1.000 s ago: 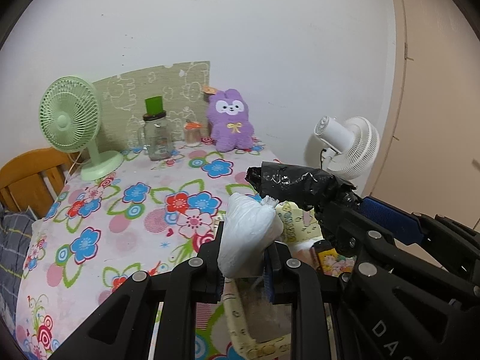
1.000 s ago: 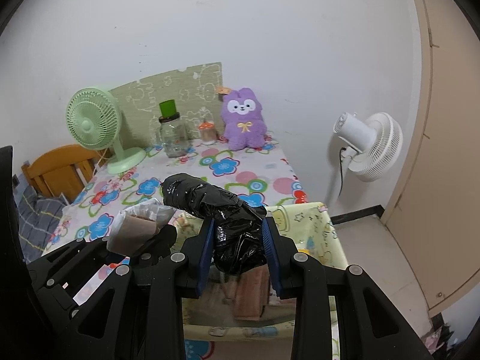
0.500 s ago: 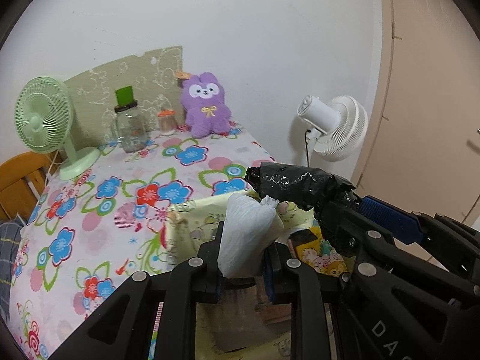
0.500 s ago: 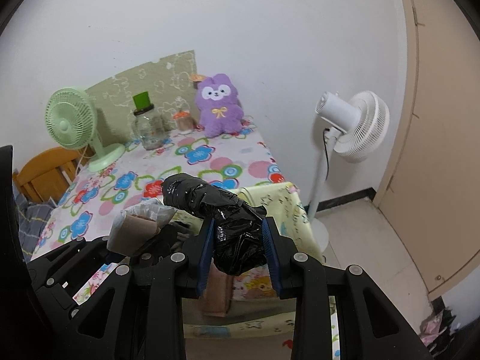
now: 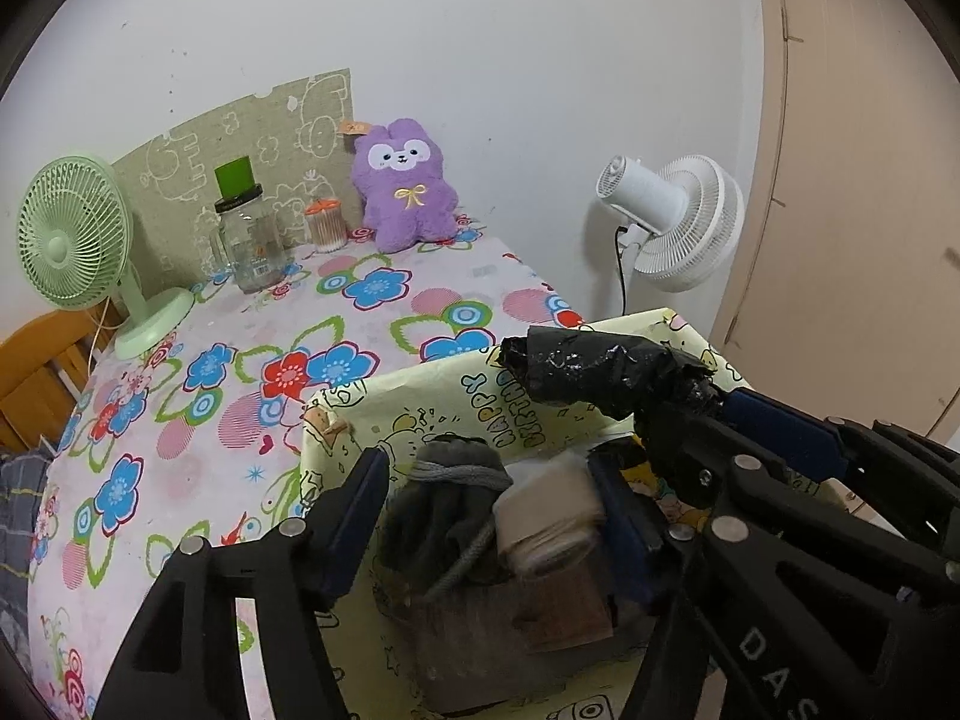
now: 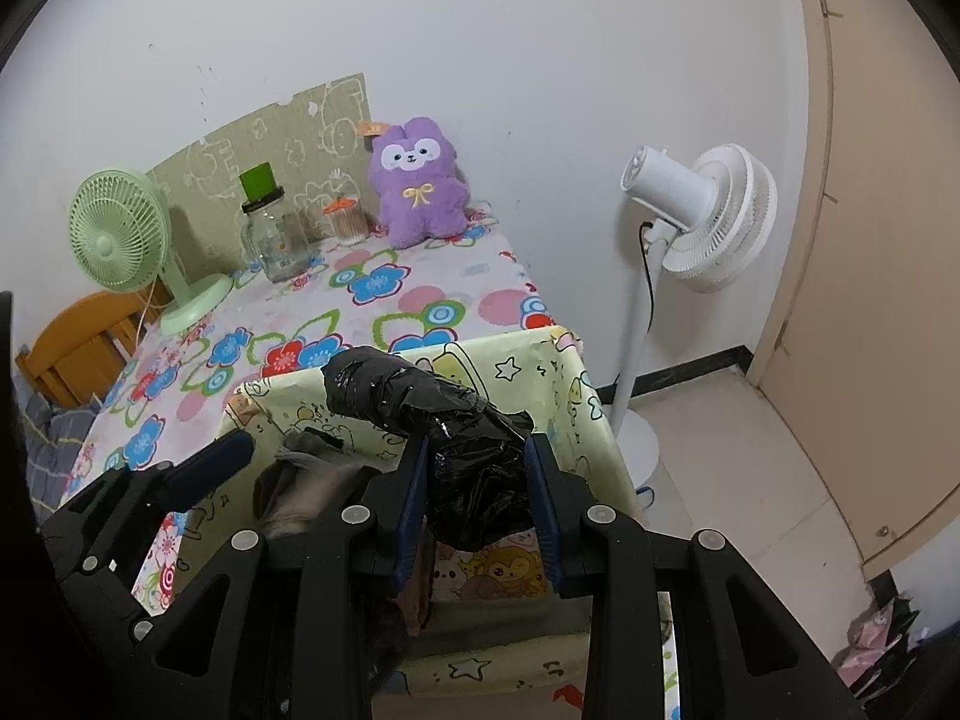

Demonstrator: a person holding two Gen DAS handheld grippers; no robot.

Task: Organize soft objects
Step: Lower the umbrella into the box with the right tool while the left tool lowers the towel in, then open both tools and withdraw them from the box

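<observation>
My left gripper [image 5: 489,516] jaws just opening, beige bundle [image 5: 549,525] loose between them, inside yellow fabric bin [image 5: 420,396] | my right gripper [image 6: 477,501] clamping black plastic bundle [image 6: 456,438] over the bin's near right

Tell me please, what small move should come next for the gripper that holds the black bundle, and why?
Probably open the right gripper and let the black bundle fall into the yellow bin. Its jaws are shut on the bundle, which hangs over the bin's opening. The left gripper has just been opening; its jaws now stand apart, and the beige bundle between them looks released onto the other soft things inside.
</observation>
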